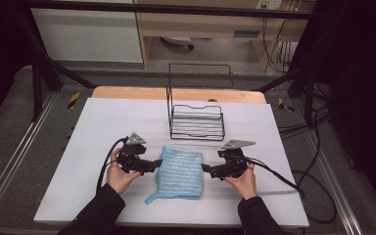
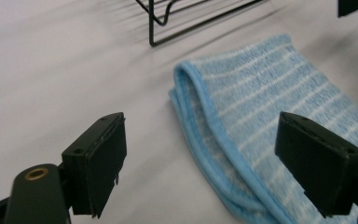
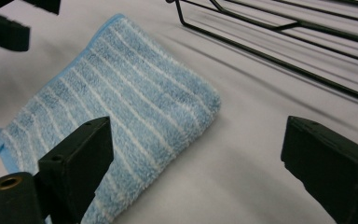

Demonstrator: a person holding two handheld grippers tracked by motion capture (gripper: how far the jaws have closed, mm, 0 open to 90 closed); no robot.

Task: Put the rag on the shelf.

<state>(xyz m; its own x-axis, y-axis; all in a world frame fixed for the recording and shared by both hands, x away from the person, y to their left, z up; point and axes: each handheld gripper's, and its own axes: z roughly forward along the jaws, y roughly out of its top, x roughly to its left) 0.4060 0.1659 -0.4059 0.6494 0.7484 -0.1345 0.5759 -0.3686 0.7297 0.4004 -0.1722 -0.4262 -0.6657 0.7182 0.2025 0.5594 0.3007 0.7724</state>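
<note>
A folded blue towel with white stripes point(image 1: 180, 171) lies flat in the middle of the white table point(image 1: 98, 132). My left gripper point(image 1: 157, 165) sits at the towel's left edge, held level and pointing right, jaws open and nothing pinched. In the left gripper view the towel's folded, layered edge point(image 2: 223, 140) lies between and just beyond the open gripper point(image 2: 205, 140). My right gripper point(image 1: 204, 168) faces it from the towel's right edge, also open. In the right gripper view the towel point(image 3: 121, 98) lies ahead at the left of the open gripper point(image 3: 198, 140), apart from both pads.
A black wire rack point(image 1: 197, 122) stands just behind the towel, its tall back frame toward the far edge; its base wires point(image 3: 284, 37) run close ahead of the right gripper. Cables trail from both grippers across the table. A small loop of the towel point(image 1: 149, 199) sticks out at its near left corner.
</note>
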